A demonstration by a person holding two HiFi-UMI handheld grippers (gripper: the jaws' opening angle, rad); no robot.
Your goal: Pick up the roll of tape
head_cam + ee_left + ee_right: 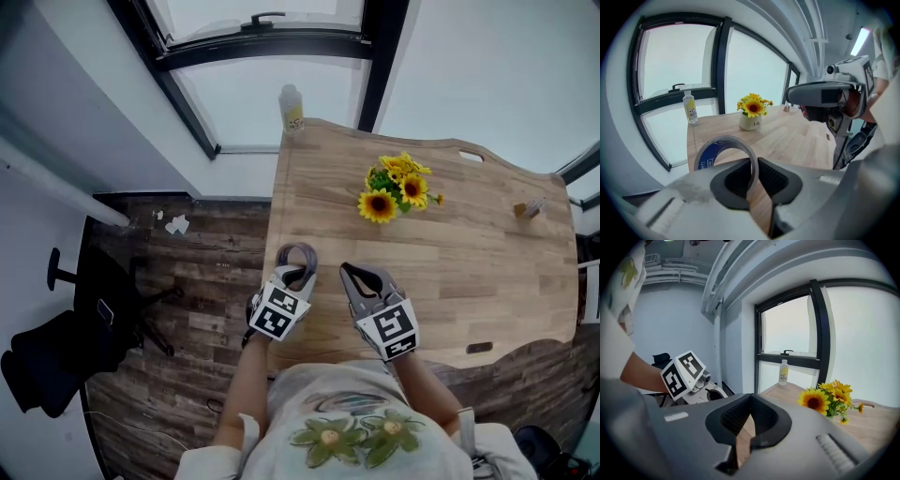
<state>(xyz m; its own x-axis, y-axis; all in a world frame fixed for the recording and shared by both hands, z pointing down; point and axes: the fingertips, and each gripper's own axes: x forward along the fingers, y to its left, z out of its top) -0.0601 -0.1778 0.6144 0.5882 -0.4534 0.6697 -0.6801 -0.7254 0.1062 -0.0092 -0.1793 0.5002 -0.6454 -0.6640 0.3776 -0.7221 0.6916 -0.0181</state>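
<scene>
The roll of tape point(297, 254), a grey ring with a blue inner core point(707, 154), hangs above the near left part of the wooden table point(469, 281). My left gripper point(292, 274) is shut on its wall, one pad inside the ring and one outside point(753, 173). It holds the roll upright and clear of the tabletop. Beside it to the right, my right gripper point(361, 278) is shut with nothing between its pads point(751, 397). It shows in the left gripper view as a grey head point(820, 96), and the left gripper's marker cube point(686, 373) shows in the right gripper view.
A pot of sunflowers point(394, 187) stands mid-table, a small bottle point(292, 108) at the far left corner by the window, and a small brown object point(530, 208) far right. The table's left edge drops to the wood floor, where a black office chair point(56, 328) stands.
</scene>
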